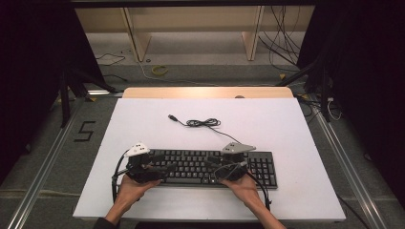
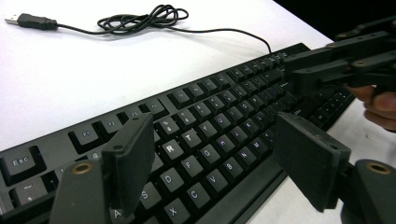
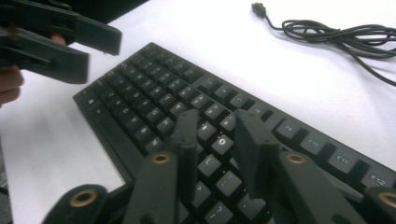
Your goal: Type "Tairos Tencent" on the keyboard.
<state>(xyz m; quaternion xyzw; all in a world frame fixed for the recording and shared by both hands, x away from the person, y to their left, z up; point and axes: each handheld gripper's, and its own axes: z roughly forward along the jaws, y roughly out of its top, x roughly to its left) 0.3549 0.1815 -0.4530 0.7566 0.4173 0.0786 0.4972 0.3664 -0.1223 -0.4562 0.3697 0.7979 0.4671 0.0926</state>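
Note:
A black keyboard (image 1: 210,167) lies on the white table top (image 1: 143,119), near its front edge. Its coiled cable (image 1: 203,123) with a USB plug (image 1: 172,117) rests loose behind it. My left gripper (image 1: 167,167) hovers over the keyboard's left end, its jaws wide open above the letter keys (image 2: 210,126) with nothing between them. My right gripper (image 1: 215,167) points left over the right half. In the right gripper view its jaws (image 3: 215,121) stand a narrow gap apart above the keys (image 3: 159,93), gripping nothing. The two grippers face each other.
The cable coil (image 2: 140,18) and plug (image 2: 30,21) lie on bare white table behind the keyboard. Wooden legs (image 1: 138,38) and loose cables (image 1: 286,43) stand on the floor beyond the far edge. Metal rails (image 1: 43,167) run along both sides.

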